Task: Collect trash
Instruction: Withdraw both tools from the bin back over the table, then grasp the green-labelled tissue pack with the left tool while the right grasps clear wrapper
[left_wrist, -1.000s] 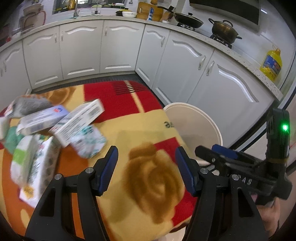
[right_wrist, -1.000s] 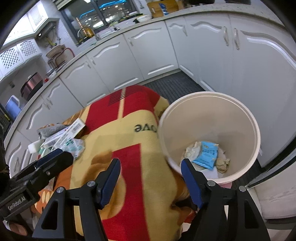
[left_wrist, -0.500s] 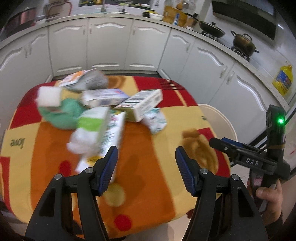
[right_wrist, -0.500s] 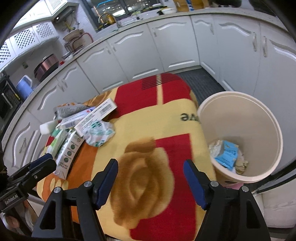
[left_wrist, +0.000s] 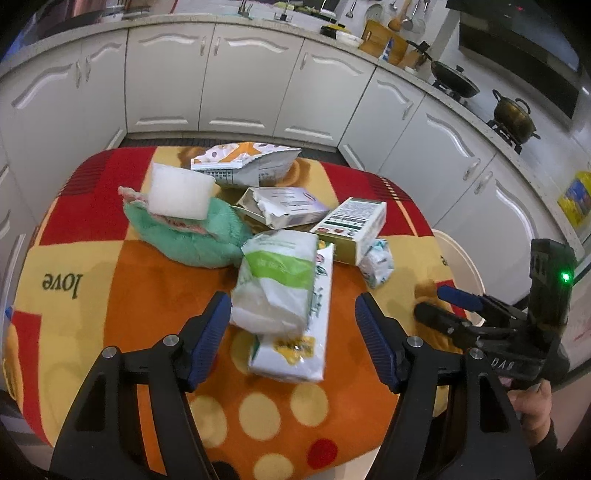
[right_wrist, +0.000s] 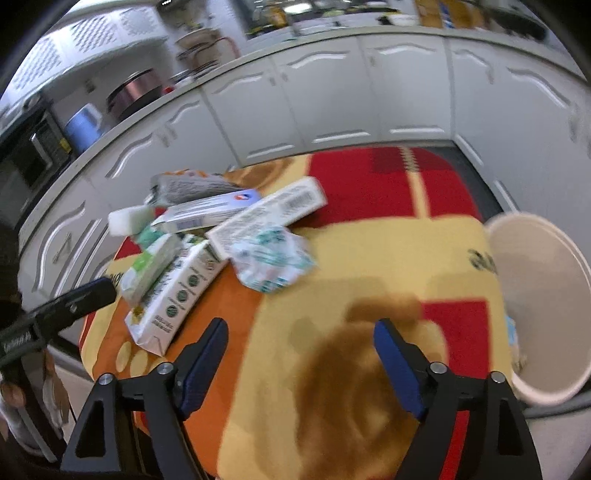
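A trash pile lies on the blanket-covered table (left_wrist: 110, 288): a white-and-green packet (left_wrist: 275, 273) on a long white box (left_wrist: 295, 343), a green-printed carton (left_wrist: 351, 229), a torn white box (left_wrist: 284, 210), a foil bag (left_wrist: 251, 162) and a crumpled wrapper (left_wrist: 376, 262). My left gripper (left_wrist: 291, 314) hovers over the packet, jaws opening, pads clear of it. My right gripper (right_wrist: 301, 332) hangs above the blanket's brown flower, jaws opening, nothing between them. The crumpled wrapper (right_wrist: 271, 258) lies ahead of it. The cream bin (right_wrist: 535, 295) stands at the table's right edge.
A white sponge (left_wrist: 181, 192) rests on a green cloth (left_wrist: 188, 240) at the pile's left. White cabinets (left_wrist: 240, 81) curve round the table. A pot (left_wrist: 513, 114) and a yellow bottle (left_wrist: 574, 199) stand on the counter. A hand (left_wrist: 532, 406) holds the right gripper.
Both grippers swung left, away from the bin and toward the pile. The left one now hangs over the packet. Both pairs of jaws stand wider apart.
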